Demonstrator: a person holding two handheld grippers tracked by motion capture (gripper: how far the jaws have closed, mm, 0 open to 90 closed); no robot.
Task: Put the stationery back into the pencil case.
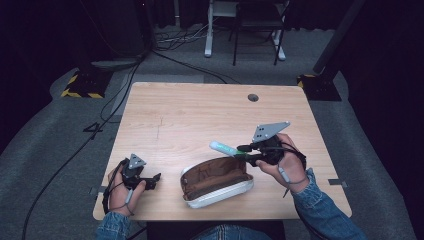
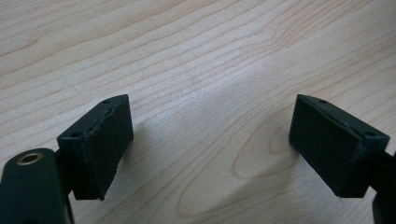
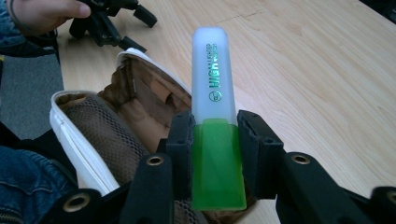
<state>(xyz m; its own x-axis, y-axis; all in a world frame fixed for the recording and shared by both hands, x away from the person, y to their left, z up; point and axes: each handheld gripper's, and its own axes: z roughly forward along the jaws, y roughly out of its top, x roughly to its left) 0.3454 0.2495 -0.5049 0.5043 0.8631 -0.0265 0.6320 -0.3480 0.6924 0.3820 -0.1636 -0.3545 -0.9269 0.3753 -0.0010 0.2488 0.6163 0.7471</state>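
Right gripper (image 3: 215, 135): jaws clamped on the green highlighter (image 3: 212, 93).
Highlighter: just above the open pencil case (image 1: 217, 182), near its far rim, long axis pointing away from the hand.
Left gripper (image 2: 210, 140): jaws spread, empty, left of the case.
Nearer hand: right.

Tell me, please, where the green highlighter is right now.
The green highlighter is clamped in the right gripper, right of centre in the high view, just above the open pencil case near the table's front edge.
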